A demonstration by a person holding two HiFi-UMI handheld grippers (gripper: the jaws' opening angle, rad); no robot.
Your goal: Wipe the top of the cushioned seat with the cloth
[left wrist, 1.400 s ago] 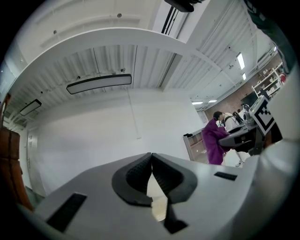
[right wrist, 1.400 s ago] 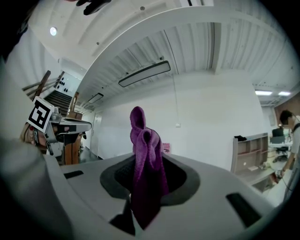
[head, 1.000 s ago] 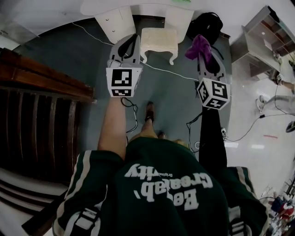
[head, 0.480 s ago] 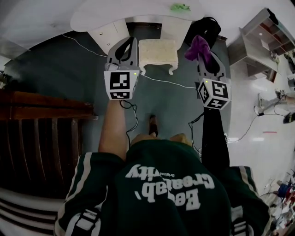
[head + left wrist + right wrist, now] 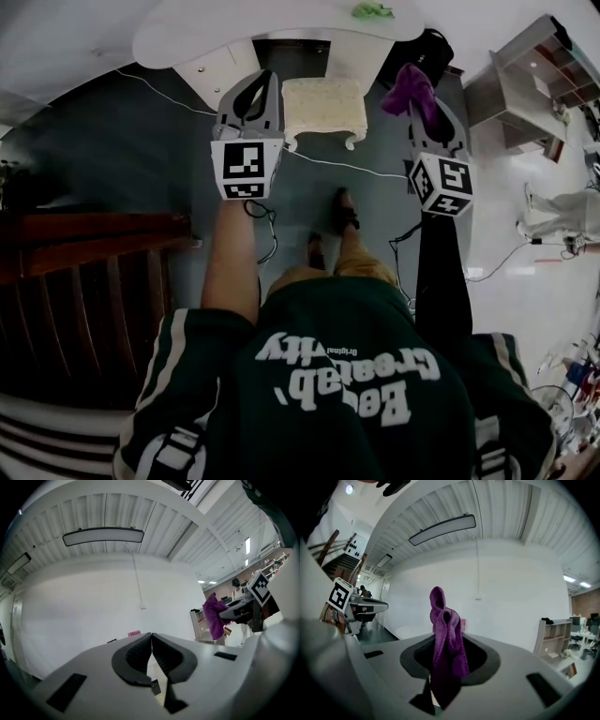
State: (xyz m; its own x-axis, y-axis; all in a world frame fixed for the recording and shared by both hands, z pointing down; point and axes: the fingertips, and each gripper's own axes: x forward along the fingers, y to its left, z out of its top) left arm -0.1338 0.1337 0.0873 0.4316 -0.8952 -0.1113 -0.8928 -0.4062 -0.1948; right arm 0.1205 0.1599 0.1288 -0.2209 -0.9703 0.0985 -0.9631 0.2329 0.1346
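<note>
Ahead on the floor stands the cushioned seat point(image 5: 323, 101); the right gripper point(image 5: 448, 654) clamps a bunched purple cloth point(image 5: 442, 616); the left gripper point(image 5: 151, 640) has its jaws together, seemingly on nothing.

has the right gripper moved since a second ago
Yes: the right gripper has edged forward; its cloth now reaches past the far edge of the cushioned seat.

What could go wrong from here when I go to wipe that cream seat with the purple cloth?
1. A white cable lies across the floor just in front of the cushioned seat; a foot might snag it.
2. The purple cloth sits bunched in the right gripper, so little of it may meet the seat, and the hard jaws may rub the cushion.
</note>
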